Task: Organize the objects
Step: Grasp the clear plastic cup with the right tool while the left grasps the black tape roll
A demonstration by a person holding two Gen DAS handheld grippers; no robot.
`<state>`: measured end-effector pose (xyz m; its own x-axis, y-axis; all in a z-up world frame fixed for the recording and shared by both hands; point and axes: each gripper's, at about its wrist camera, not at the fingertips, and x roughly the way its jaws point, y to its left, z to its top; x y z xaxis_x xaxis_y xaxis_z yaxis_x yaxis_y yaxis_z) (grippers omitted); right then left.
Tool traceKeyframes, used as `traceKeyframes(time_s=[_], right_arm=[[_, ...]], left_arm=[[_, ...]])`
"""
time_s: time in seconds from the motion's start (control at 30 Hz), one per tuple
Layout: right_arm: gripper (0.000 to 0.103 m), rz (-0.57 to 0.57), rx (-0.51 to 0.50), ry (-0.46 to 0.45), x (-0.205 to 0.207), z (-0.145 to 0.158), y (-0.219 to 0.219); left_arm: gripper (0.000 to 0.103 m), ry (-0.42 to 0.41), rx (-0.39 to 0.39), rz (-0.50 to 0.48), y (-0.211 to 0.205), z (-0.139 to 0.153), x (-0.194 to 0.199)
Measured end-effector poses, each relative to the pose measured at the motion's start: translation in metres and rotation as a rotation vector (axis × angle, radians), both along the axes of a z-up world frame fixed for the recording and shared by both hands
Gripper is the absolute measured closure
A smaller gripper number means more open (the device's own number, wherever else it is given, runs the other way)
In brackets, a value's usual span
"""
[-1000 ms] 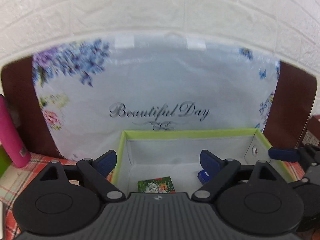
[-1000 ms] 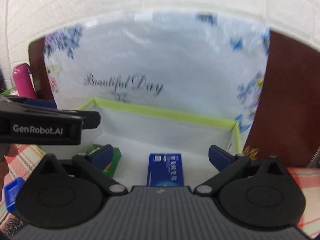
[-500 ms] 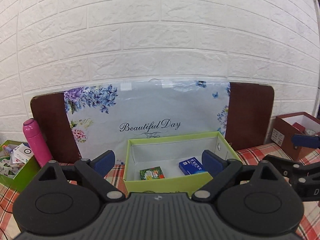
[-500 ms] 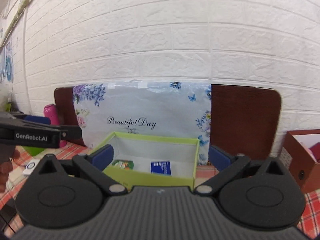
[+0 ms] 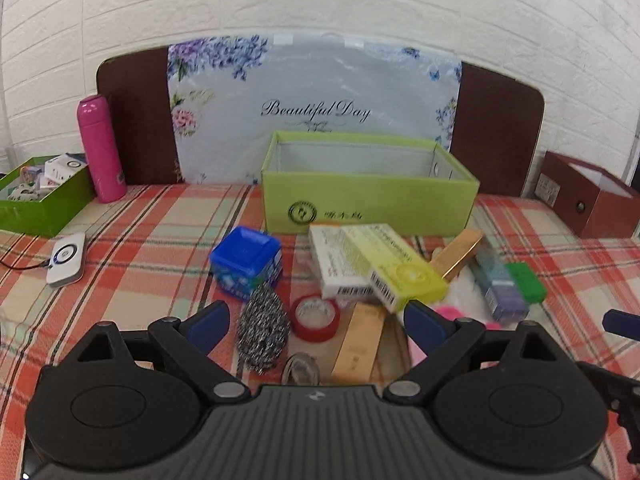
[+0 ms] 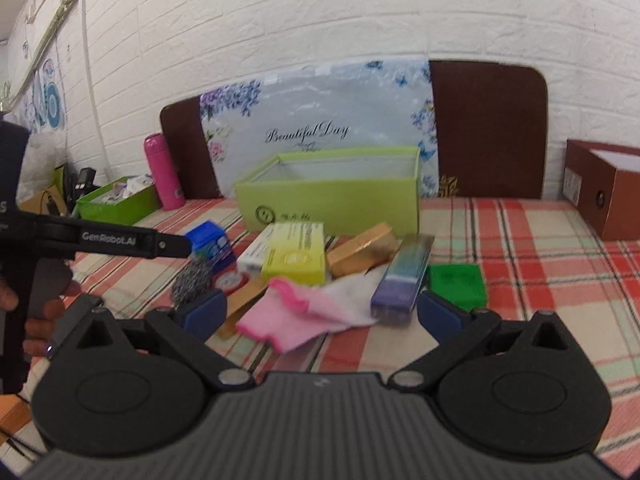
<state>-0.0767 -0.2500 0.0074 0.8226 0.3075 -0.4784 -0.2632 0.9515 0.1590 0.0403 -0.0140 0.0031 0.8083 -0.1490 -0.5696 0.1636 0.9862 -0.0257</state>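
Observation:
A lime-green open box [image 5: 368, 200] [image 6: 332, 200] stands at the back of the plaid table. In front of it lies a pile: a blue tub [image 5: 246, 262], a steel scourer [image 5: 262, 326], a red tape roll [image 5: 315, 317], a white and yellow carton [image 5: 376, 272] [image 6: 294, 254], a gold box [image 5: 456, 258] [image 6: 362, 254], a purple carton [image 6: 402, 284], a green block [image 6: 456, 286] and a pink and white cloth [image 6: 304, 314]. My left gripper [image 5: 316, 324] is open above the scourer and tape. My right gripper [image 6: 322, 314] is open over the cloth.
A pink bottle [image 5: 100, 148] and a green tray of small items [image 5: 36, 200] sit at the left. A white device on a cable [image 5: 66, 258] lies near them. A brown box [image 5: 588, 204] [image 6: 608, 192] stands at the right. A floral board [image 5: 312, 108] leans on the brick wall.
Both grippers have pulled back from inside the lime-green box and tilted down, so the pile in front of the box has come into view. Both stay open and empty.

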Motion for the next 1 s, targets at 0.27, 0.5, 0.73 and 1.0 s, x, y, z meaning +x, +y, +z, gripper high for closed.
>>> traceKeyframes(time_s=[0.27,0.5,0.73,1.0], right_arm=[[0.0,0.051,-0.051,0.095,-0.027,-0.04,0.028],[0.0,-0.204,-0.128,0.143,-0.014,-0.052,-0.004],[0.0,-0.226,0.0,0.142,-0.026,-0.047,-0.034],[0.0,-0.131,-0.179,0.209,-0.02,-0.053,0.004]], left_arm=[[0.006,0.102,0.001,0.027,0.022,-0.04,-0.007],[0.014,0.102,-0.025,-0.019,0.019,-0.05,0.003],[0.033,0.148,-0.039,-0.035,0.014,-0.067,0.029],[0.033,0.148,0.007,-0.042,0.012,-0.072,0.035]])
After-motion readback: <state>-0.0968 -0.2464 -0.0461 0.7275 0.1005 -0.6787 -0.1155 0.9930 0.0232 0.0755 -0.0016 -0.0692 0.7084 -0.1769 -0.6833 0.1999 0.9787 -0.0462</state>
